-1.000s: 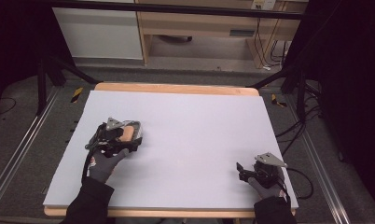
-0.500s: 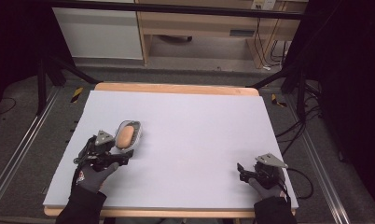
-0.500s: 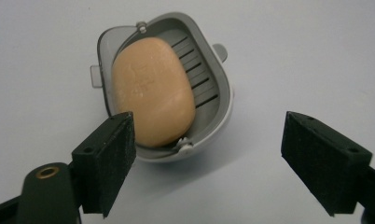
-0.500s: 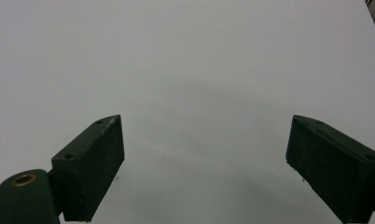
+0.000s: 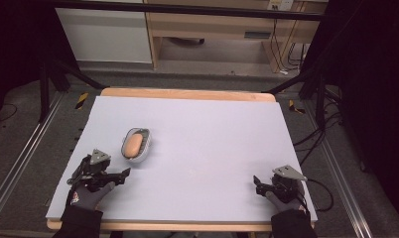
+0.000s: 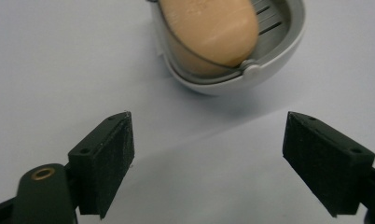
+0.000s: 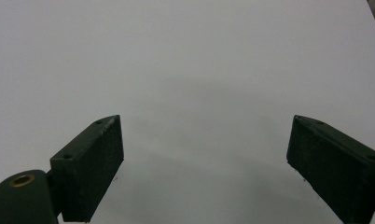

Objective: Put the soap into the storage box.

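Soap (image 5: 132, 144) sits in its dish (image 5: 144, 148); my left tongs (image 5: 123, 173) are spread, so I'd approach squarely.

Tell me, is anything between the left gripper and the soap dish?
No. The left gripper view shows bare table between the left gripper and the soap dish.

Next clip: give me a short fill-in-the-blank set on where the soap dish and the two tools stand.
1. The soap dish holds a bar of ____ soap.
2. The left tool has its jaws ____, with nothing between them.
3. The dish sits on the table nearer the ____ tool.
4. The right tool rests near the table's ____ edge.

Missing words: orange; open; left; front
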